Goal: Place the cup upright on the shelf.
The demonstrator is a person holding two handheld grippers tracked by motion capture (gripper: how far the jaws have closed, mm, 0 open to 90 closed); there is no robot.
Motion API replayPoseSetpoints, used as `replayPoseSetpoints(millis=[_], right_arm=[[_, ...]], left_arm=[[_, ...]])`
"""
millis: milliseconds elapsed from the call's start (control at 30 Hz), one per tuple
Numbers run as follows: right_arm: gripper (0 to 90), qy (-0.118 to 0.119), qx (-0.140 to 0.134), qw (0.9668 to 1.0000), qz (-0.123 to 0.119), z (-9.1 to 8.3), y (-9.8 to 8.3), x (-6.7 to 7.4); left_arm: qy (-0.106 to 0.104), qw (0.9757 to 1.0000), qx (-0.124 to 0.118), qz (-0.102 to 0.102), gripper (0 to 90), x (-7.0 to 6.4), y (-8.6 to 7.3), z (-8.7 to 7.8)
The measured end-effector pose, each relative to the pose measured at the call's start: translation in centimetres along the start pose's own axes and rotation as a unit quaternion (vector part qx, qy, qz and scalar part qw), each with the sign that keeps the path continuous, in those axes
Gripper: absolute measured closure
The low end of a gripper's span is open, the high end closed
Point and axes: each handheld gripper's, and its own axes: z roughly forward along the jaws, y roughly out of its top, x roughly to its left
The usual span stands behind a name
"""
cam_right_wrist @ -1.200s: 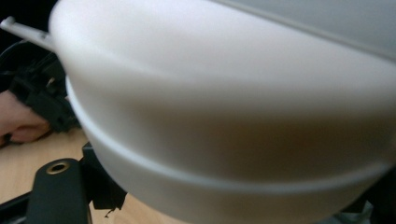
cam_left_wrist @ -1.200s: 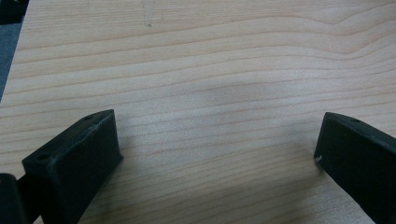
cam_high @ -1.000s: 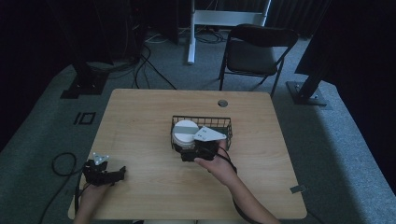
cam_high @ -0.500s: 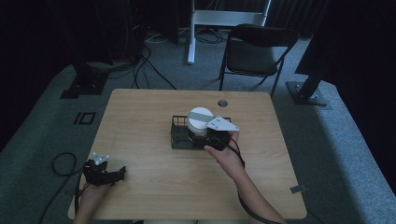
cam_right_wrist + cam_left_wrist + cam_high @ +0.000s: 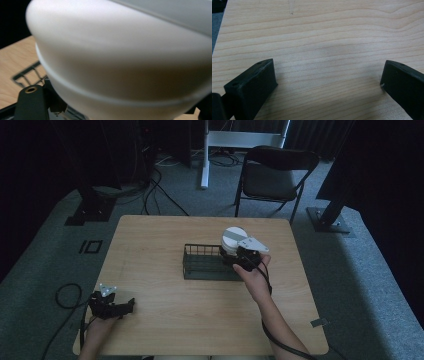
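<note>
A white bowl (image 5: 233, 238) with a grey band hangs tilted over the right end of a black wire basket (image 5: 202, 264) in the middle of the wooden table (image 5: 165, 240). My right gripper (image 5: 236, 255) is shut on the bowl's near rim, with a hand behind it. In the right gripper view the bowl (image 5: 125, 57) looms close above the basket's rim (image 5: 25, 75), and a black jaw stands at each lower corner of my right gripper (image 5: 117, 110). My left gripper (image 5: 128, 306) rests at the table's near left corner, open over bare wood (image 5: 328, 82).
A black folding chair (image 5: 272, 172) stands behind the table's far right edge. Cables (image 5: 160, 195) trail over the grey carpet to the left and back. Dark stand feet (image 5: 330, 220) sit off the table's right side.
My right gripper has lifted the bowl out of the basket and carried it rightward and farther away, over the basket's right end. The left gripper has stayed put.
</note>
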Motion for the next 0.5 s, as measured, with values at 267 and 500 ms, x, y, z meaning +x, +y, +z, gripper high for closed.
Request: replayPoseSetpoints(millis=[267,500], right_arm=[[18.7,-0.016,0.027,0.9995,0.0,1.3,-1.0,-1.2],[18.6,-0.015,0.055,0.9983,0.01,2.3,-2.1,-1.6]], left_arm=[[0.0,1.0,0.0,0.0,0.2,0.0,0.0,0.0],[0.0,1.0,0.0,-0.001,0.2,0.0,0.0,0.0]])
